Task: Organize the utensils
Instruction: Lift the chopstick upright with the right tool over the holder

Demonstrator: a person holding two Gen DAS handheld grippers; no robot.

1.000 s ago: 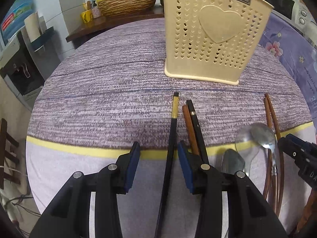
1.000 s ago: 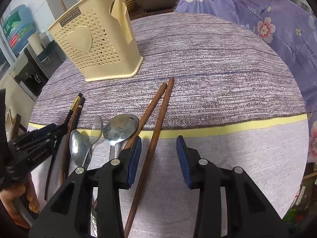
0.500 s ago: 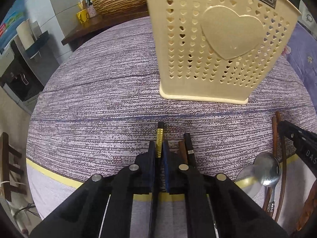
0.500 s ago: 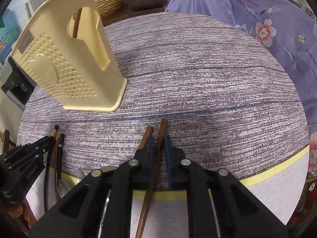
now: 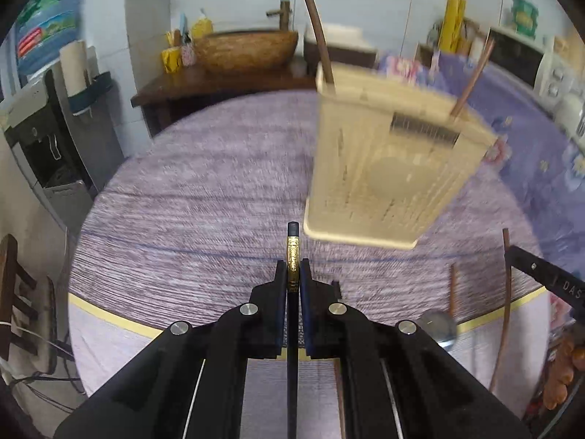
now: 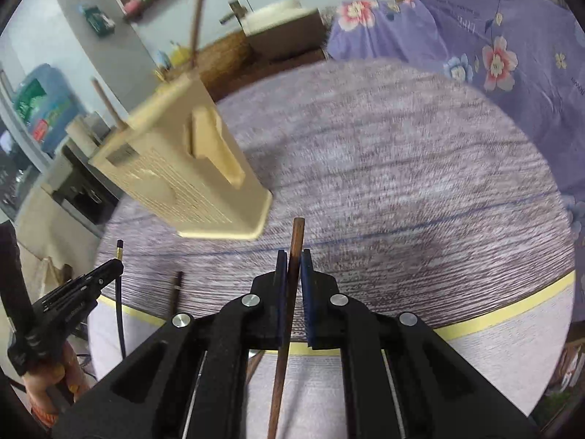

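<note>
a black chopstick with a gold band point(image 5: 293, 267) sits clamped between the pads of the left gripper point(image 5: 293, 274), its tip pointing to 12 o'clock. the right gripper point(image 6: 292, 267) is clamped on a plain brown wooden chopstick point(image 6: 295, 245). the cream perforated plastic utensil holder point(image 5: 395, 168) stands at 1 o'clock on the round purple woven tablecloth point(image 5: 204, 197), with brown sticks upright inside it.

Cream holder point(image 5: 387, 179) stands upright toward the table's far side, the 1 tall thing in the way, with 2 sticks point(image 5: 318, 33) poking above its rim. Wide bare tablecloth point(image 5: 204, 190) lies open to the holder's left, out to the table's edge. On the near part of the table a spoon point(image 5: 437, 325) and loose chopsticks point(image 5: 452, 289) clutter the cloth.
</note>
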